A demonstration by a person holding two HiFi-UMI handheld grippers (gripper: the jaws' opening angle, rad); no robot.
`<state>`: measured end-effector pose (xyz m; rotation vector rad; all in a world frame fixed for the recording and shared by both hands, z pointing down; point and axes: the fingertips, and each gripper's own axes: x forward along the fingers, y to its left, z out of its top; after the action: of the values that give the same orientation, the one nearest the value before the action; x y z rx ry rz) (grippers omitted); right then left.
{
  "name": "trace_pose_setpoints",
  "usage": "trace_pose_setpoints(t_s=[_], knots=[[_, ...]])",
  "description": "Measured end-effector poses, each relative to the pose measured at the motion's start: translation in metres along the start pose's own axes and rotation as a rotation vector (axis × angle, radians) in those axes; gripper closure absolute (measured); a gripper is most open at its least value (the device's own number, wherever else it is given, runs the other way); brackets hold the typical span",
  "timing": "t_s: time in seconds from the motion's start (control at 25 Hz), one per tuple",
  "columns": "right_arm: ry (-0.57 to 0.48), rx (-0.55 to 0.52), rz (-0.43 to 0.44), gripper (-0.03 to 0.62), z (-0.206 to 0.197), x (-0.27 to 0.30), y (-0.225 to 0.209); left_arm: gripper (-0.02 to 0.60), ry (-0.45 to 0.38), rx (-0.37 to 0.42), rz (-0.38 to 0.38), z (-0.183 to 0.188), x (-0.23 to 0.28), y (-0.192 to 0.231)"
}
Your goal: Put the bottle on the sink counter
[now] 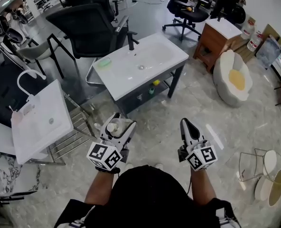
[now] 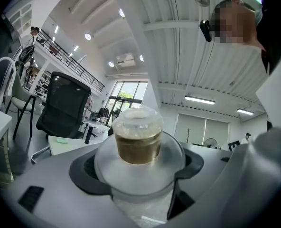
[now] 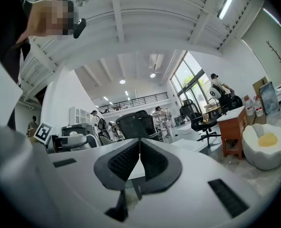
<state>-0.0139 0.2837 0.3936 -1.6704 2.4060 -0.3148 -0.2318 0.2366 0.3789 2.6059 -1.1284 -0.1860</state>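
Note:
My left gripper (image 1: 119, 127) is shut on a clear plastic bottle (image 1: 113, 126) with a white cap, held upright over the floor in front of me. In the left gripper view the bottle (image 2: 138, 141) fills the space between the jaws, its neck showing brownish liquid. My right gripper (image 1: 188, 126) stands beside it to the right, shut with nothing between its pads (image 3: 139, 163). The white sink counter (image 1: 166, 58) with a black faucet (image 1: 131, 38) stands ahead, well beyond both grippers.
A second white basin (image 1: 41, 122) with a white faucet lies on a rack at the left. Black office chairs (image 1: 86, 25) stand behind the sink counter. A wooden cabinet (image 1: 219, 39) and a round white cushion seat (image 1: 233, 77) are to the right. A wire stand (image 1: 259, 170) sits at lower right.

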Motion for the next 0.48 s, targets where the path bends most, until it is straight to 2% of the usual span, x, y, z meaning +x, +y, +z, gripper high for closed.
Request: trace_pose_setpoints(t_s=[0.48], knots=[[-0.025,0.037,-0.058,0.563,0.011,-0.073,-0.074,0.227,0.014,-0.023,-0.006,-0.028,0.038,-0.070]])
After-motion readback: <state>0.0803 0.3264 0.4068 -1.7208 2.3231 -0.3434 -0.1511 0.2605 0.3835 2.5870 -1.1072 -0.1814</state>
